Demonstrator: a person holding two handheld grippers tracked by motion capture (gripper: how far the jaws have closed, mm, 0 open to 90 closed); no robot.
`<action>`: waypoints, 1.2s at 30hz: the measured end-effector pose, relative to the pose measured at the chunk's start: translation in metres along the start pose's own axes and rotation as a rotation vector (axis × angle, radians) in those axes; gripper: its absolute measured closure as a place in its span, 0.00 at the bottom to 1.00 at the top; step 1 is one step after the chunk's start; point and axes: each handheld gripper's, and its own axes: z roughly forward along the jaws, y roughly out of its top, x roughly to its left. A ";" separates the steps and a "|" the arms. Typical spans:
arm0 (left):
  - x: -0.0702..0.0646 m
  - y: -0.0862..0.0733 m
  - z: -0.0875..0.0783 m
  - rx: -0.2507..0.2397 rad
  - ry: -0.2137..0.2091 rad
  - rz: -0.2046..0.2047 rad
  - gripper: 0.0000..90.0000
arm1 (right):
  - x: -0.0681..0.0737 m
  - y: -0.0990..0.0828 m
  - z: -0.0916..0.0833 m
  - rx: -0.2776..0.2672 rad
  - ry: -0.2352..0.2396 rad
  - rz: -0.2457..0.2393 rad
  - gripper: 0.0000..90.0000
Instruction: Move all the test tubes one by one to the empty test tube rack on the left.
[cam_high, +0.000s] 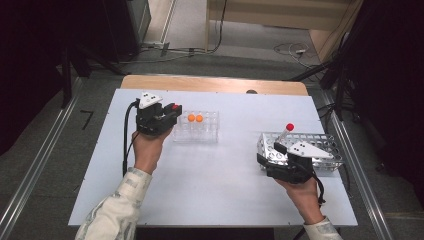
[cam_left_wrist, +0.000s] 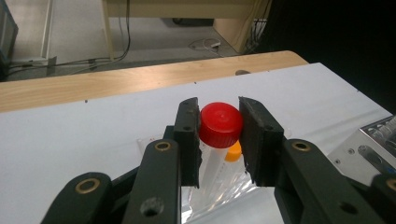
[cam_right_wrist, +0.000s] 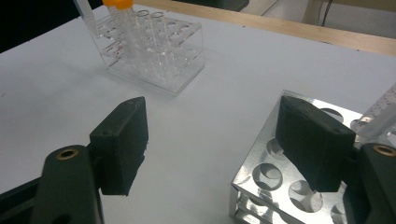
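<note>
- White table carrying two racks well apart: perforated metal rack at the right, clear plastic rack left of centre.
- Step in hand, by judgement: moving red-capped tubes from the metal rack into the clear one, with one tube now at the delivery end.
- Left gripper clenched on a red-capped tube just below its cap, held at the left end of the clear plastic rack; in the high view, red cap just beside the rack's left edge.
- Right gripper released, jaws wide and empty, one jaw over bare table, the other over the corner of the metal rack.
- Second red-capped tube leaning in the metal rack, just beyond the right gripper.
- Two orange-capped tubes already standing in the clear plastic rack.
- Next move, by judgement: lining the held tube upright over a free hole, lowering it straight, then letting go; for the right, closing on the leaning tube below its cap.
- Hard to make out: lower end of the held tube behind the jaws, so unclear whether it has entered a hole.
- Cut off: leaning tube at the frame edge in the right gripper view, cap out of frame.
</note>
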 end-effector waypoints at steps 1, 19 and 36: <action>0.000 0.001 0.001 -0.001 -0.001 0.002 0.78 | -0.001 0.000 -0.001 -0.001 -0.001 0.004 0.26; -0.006 0.004 0.021 0.003 0.007 0.007 0.78 | -0.009 -0.003 -0.009 -0.014 -0.021 0.023 0.27; -0.001 -0.025 0.034 0.048 0.043 -0.014 0.71 | -0.011 -0.004 -0.007 -0.008 -0.026 0.024 0.27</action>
